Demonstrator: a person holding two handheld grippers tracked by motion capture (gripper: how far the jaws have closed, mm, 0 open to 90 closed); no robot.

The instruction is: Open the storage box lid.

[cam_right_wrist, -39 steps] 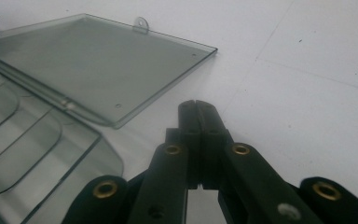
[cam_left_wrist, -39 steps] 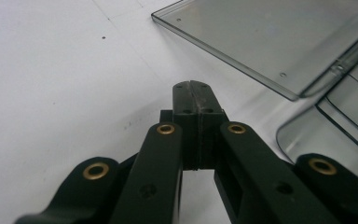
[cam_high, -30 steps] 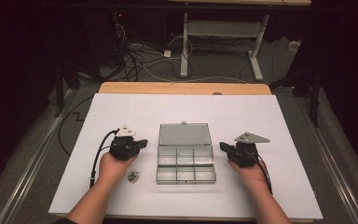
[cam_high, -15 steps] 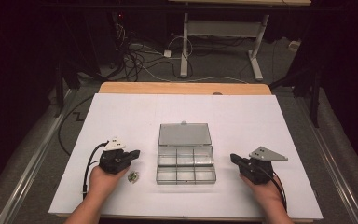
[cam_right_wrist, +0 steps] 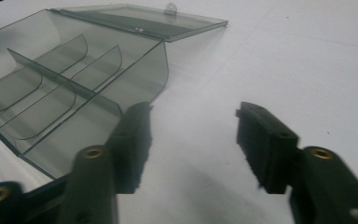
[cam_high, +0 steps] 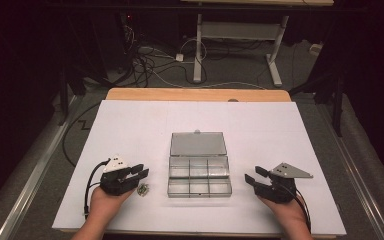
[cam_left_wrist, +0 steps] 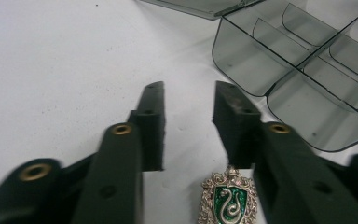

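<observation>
A clear smoky plastic organiser box (cam_high: pixel 199 173) with several compartments lies open at the table's middle, its lid (cam_high: pixel 198 144) folded flat behind it. A small crest-shaped pin (cam_high: pixel 142 189), silver with a green enamel serpent (cam_left_wrist: pixel 228 200), lies on the white surface left of the box. My left gripper (cam_high: pixel 141 171) hovers just over the pin, jaws open and empty; in the left gripper view (cam_left_wrist: pixel 189 123) the pin sits near the base of the jaws. My right gripper (cam_high: pixel 253 176) stands open and empty just right of the box (cam_right_wrist: pixel 70 93), its jaws (cam_right_wrist: pixel 193 140) pointing toward it.
A white sheet (cam_high: pixel 145 125) covers the table, with a wooden edge (cam_high: pixel 195 94) at the far side. Beyond it, cables (cam_high: pixel 155 60) lie on the floor and a white desk frame (cam_high: pixel 240 35) stands. Black cables trail from both grippers.
Both hands have drawn back toward the near edge of the table. The left gripper came down beside the pin; the right gripper moved away from the box to the right.
</observation>
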